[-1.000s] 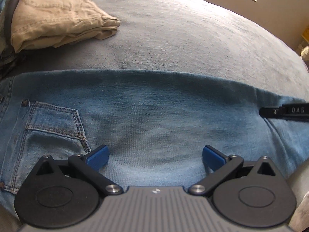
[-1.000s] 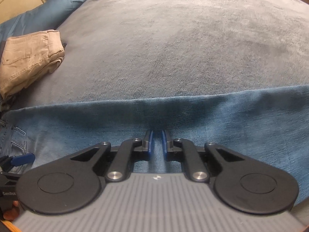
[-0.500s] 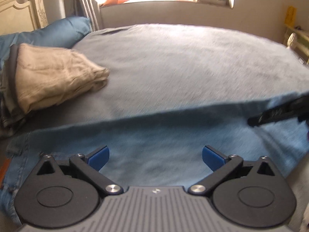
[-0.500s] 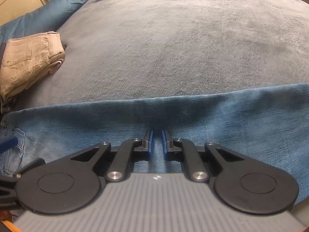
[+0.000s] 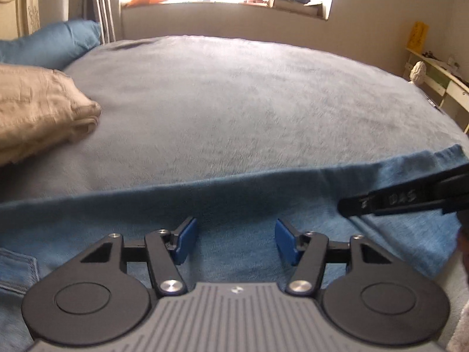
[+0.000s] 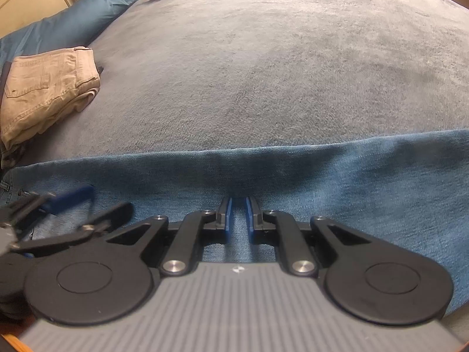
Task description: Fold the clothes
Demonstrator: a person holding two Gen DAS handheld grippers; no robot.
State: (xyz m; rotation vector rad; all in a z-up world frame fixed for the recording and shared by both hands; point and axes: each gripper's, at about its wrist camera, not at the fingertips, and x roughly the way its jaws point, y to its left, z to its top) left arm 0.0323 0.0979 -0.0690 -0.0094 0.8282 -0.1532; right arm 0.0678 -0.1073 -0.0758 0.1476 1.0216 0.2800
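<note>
Blue jeans lie stretched across the near edge of the grey bed. My left gripper hovers low over the denim, its jaws closing with fabric lying under the gap and neither blue pad visibly pressing. In the right wrist view it shows blurred at the left, near the jeans' pocket end. My right gripper is shut down to a narrow slit on the jeans, denim showing between its pads. One of its black fingers reaches in from the right edge of the left wrist view.
Folded beige trousers sit on a dark garment at the left, also in the left wrist view. A blue pillow and a cream headboard are behind them. Beyond the bed are a window sill and a shelf.
The left wrist view has swung up and to the right, away from the jeans' back pocket, and its jaws have narrowed. The right gripper has kept still, shut on the denim.
</note>
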